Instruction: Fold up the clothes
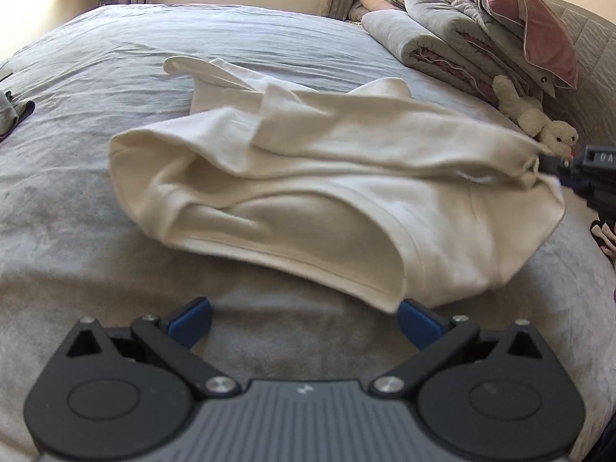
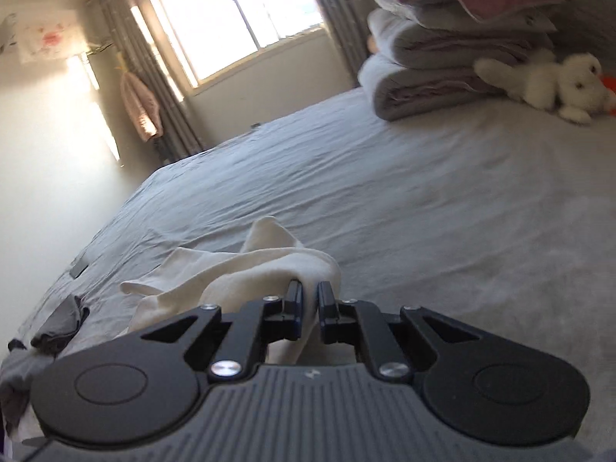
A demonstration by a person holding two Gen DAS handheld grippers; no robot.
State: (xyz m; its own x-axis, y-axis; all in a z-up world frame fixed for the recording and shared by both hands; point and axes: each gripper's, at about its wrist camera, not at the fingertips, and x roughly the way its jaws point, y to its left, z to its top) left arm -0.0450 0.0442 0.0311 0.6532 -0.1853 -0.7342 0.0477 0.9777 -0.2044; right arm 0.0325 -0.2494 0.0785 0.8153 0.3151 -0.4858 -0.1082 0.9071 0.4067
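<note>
Right tongs [image 2: 309,295] pinch the crumpled cream cotton garment [image 1: 308,177] on the grey-sheeted bed [image 1: 115,46]; left tongs [image 1: 304,317] spread, near.

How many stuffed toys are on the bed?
1: a white plush toy lying against the folded bedding stack at the bed's head end. Others may be hidden behind the stack.

Sunlit window [image 2: 235,19], grey curtains [image 2: 154,77], bed [image 2: 423,192]
</note>
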